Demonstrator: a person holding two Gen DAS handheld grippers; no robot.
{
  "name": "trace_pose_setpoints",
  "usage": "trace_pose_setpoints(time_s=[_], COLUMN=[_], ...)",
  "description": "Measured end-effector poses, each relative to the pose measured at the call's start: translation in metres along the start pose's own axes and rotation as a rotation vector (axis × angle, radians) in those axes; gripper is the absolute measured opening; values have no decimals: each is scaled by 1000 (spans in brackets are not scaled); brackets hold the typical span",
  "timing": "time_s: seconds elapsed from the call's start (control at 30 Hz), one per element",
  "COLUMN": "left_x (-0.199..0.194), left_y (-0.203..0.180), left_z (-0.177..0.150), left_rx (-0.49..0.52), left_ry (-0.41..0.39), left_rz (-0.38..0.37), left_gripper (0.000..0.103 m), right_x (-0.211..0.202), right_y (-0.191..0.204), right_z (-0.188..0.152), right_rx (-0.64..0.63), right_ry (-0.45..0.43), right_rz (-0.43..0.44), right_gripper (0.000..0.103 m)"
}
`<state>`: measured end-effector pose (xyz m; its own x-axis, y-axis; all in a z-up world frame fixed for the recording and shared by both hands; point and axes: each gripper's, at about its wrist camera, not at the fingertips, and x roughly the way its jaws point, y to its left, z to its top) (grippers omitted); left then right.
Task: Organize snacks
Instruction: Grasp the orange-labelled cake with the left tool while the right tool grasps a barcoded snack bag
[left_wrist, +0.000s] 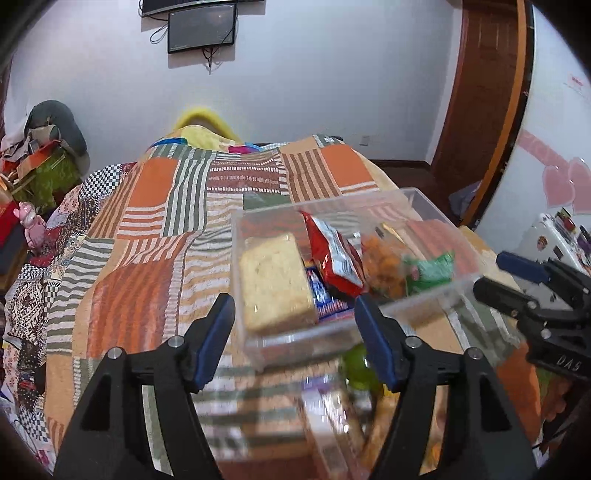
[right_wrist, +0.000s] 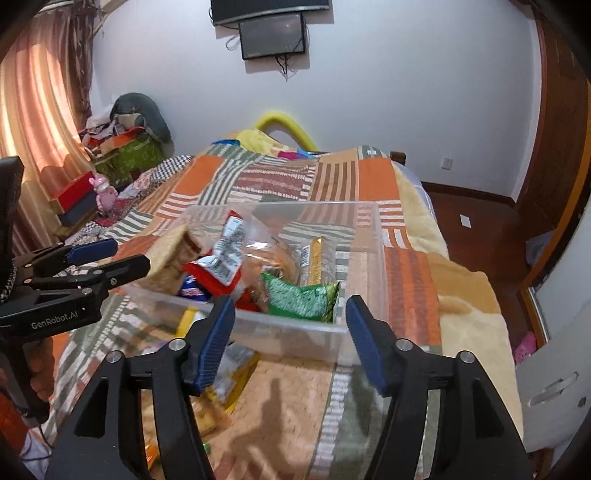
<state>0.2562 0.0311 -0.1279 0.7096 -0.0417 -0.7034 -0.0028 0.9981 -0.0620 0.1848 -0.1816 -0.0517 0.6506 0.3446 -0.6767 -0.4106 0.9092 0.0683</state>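
A clear plastic bin (left_wrist: 436, 291) (right_wrist: 373, 258) stands on the patchwork bedspread (left_wrist: 155, 229). It holds a pale cracker block (left_wrist: 275, 280), a red packet (left_wrist: 334, 258) (right_wrist: 218, 269), orange snacks (left_wrist: 382, 266), a green packet (left_wrist: 430, 267) (right_wrist: 303, 299), a blue packet (left_wrist: 325, 299) and a gold bar (right_wrist: 317, 262). My left gripper (left_wrist: 295, 336) is open and empty, just in front of the bin's near wall. My right gripper (right_wrist: 290, 336) is open and empty at the bin's near right wall. Each gripper shows in the other's view, the right (left_wrist: 517, 280) and the left (right_wrist: 107, 258).
More snack packets lie on the bedspread in front of the bin: a yellow one (right_wrist: 232, 373) and a green one (left_wrist: 360, 365). Clutter and boxes (right_wrist: 125, 151) stand at the far left. A wooden door (left_wrist: 480, 92) and a white cabinet (right_wrist: 554, 369) are at the right.
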Motion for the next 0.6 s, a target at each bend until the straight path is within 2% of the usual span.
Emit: trace_pose_setpoints(time_s=[0.3,0.43,0.53,0.6], left_x=[-35,-47,-55,-58], left_y=[-2,-2,1,0], left_z=[-54,-84,-106,-118], left_rx=[44,51,18,3], left_ry=[71,97,123,143], left_rz=[-24,-11,-32,-51], left_gripper=[69,71,72,72], right_x=[-33,-35,-32,-30], right_y=[17,26,32,35], right_z=[-25,-43,-61,-71], right_rx=[-17,-14,-1,6], right_ry=[-27,7,35,64], right_rz=[36,69,70,84], right_gripper=[71,73,79,80])
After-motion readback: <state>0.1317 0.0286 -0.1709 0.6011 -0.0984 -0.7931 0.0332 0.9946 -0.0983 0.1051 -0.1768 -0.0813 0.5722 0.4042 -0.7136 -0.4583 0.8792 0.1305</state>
